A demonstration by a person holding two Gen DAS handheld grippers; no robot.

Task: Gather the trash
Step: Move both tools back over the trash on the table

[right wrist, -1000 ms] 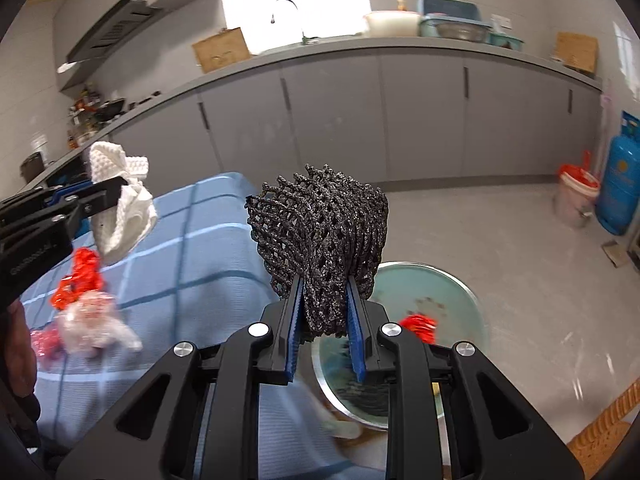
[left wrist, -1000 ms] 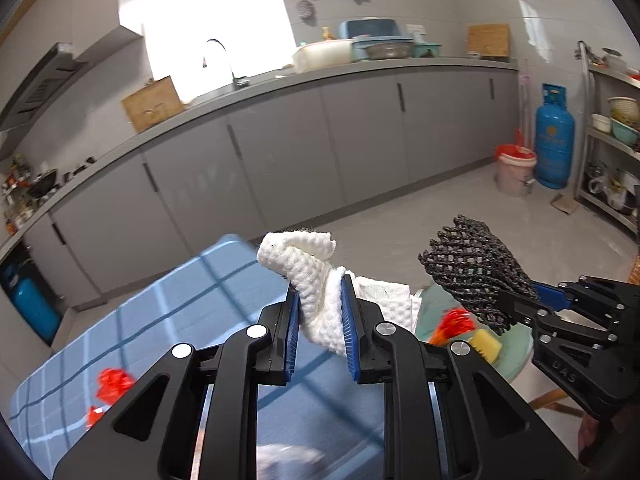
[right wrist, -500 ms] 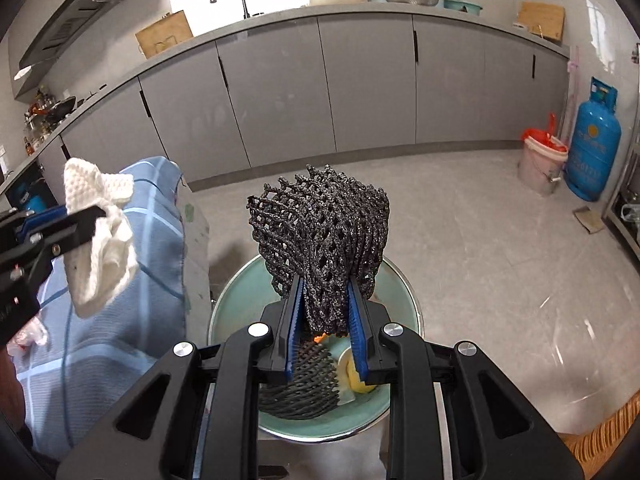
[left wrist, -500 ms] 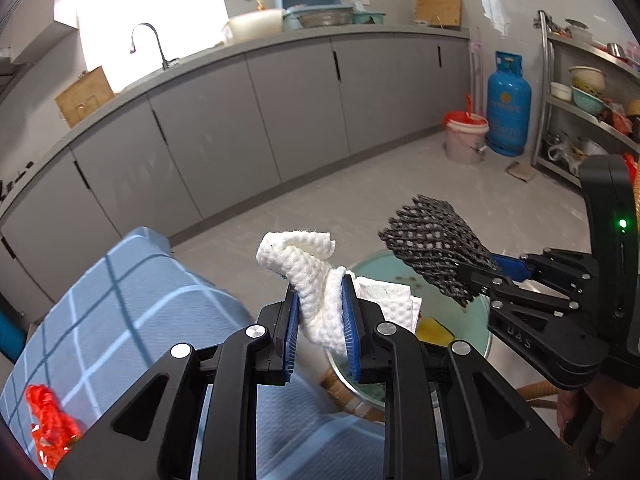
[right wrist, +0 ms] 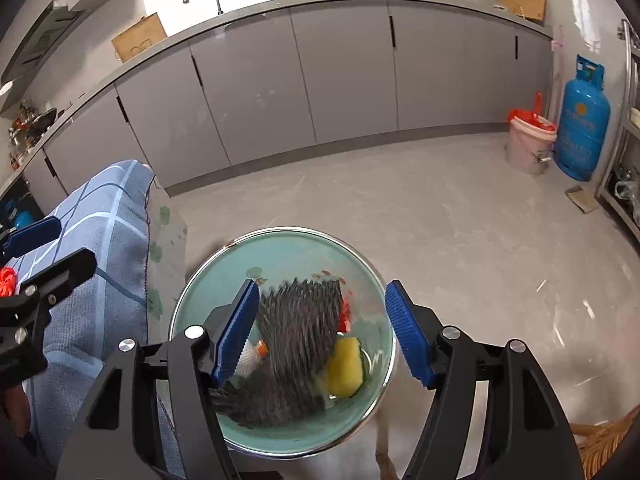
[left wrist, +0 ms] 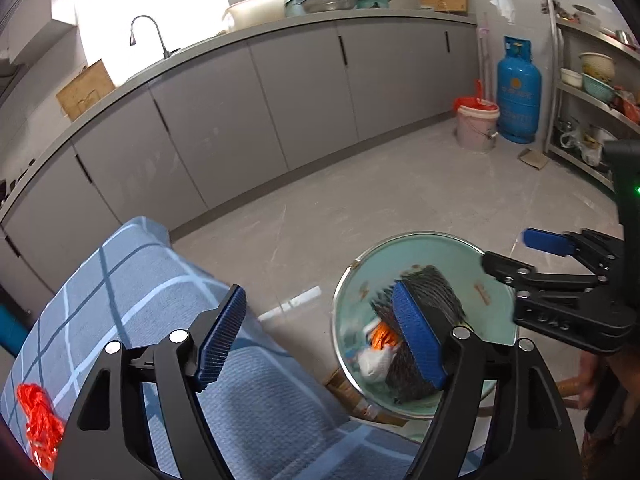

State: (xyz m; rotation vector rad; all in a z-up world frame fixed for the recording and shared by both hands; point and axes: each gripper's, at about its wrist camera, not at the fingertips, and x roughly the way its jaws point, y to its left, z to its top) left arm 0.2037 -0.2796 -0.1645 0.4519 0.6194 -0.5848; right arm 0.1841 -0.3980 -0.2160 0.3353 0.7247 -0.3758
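Observation:
A green basin [right wrist: 288, 248] stands beside the table and holds trash: black foam netting [right wrist: 298, 322], a yellow piece [right wrist: 346, 366] and a white foam wrap [left wrist: 374, 362]. The basin also shows in the left wrist view [left wrist: 432, 244]. My right gripper [right wrist: 320, 328] is open and empty above the basin. My left gripper [left wrist: 320, 336] is open and empty, between the table edge and the basin. Red netting [left wrist: 38, 420] lies on the blue checked tablecloth [left wrist: 140, 280].
Grey kitchen cabinets [right wrist: 340, 72] run along the back wall. A blue gas cylinder [right wrist: 582, 120] and a pink bucket [right wrist: 528, 144] stand at the right. A metal shelf rack [left wrist: 592, 92] is on the far right. Bare floor [right wrist: 460, 220] lies beyond the basin.
Both grippers opened over the basin. The white foam wrap left my left gripper and the black netting left my right one; both now lie in the basin, the netting blurred.

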